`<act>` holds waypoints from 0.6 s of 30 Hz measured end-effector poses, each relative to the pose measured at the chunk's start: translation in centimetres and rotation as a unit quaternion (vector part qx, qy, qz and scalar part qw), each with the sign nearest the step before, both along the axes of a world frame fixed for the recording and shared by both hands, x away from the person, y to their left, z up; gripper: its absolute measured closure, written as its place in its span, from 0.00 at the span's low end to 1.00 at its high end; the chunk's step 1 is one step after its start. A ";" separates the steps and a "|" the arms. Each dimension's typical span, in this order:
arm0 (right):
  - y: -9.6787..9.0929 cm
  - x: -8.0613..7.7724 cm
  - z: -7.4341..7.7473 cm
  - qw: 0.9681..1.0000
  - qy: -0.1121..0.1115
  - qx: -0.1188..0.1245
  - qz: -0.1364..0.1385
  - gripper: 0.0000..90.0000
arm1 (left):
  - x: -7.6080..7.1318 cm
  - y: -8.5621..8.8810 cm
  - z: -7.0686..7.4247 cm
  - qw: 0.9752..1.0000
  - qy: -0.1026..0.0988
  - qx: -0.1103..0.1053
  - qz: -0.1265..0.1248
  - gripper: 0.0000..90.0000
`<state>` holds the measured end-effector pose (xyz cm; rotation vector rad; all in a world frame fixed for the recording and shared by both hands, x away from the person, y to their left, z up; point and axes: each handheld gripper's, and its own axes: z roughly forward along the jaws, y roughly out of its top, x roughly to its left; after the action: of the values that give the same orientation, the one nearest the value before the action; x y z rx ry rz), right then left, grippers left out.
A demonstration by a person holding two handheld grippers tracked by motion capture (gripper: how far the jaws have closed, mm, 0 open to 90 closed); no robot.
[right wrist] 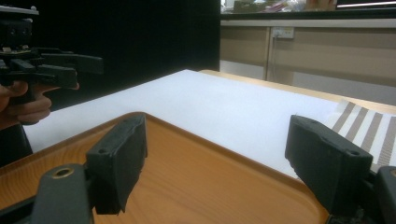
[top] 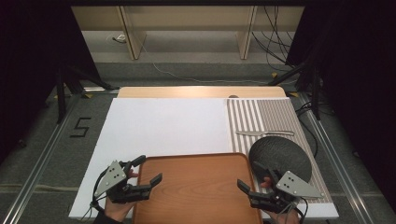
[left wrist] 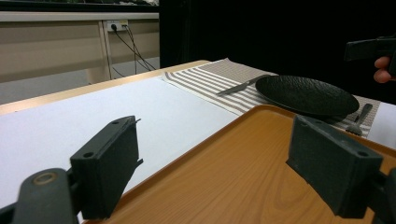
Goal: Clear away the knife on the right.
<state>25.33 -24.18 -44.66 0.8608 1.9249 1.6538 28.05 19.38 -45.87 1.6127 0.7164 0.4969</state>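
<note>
The wooden tray sits flat at the near edge of the table, not picked up yet, with the left gripper and right gripper both wide open, empty, astride its side rims.

I see the wooden tray lying flat at the near edge of the table, a warm orange-brown rectangle with rounded corners and a low raised rim, nothing on it. It rests on the white sheet, and its far right corner sits just beside the black plate. From my left gripper view its grain runs along the bare surface.
</note>
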 end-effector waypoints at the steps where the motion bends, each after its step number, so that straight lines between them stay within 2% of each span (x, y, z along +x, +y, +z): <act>1: 0.0 0.0 0.0 1.000 0.000 0.000 0.000 0.24 | 0.0 0.0 0.0 1.000 0.000 0.000 0.000 0.18; 13: -0.1 0.0 0.0 1.000 0.001 0.000 0.000 0.24 | -0.1 -0.1 0.1 1.000 -0.005 0.002 -0.003 0.18; 18: -0.4 0.1 0.3 1.000 -0.005 0.001 -0.007 0.24 | -0.3 -0.2 0.2 1.000 -0.016 0.006 -0.005 0.18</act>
<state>25.40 -24.55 -44.40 0.8630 1.9067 1.6499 27.75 19.22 -45.70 1.6154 0.6815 0.5195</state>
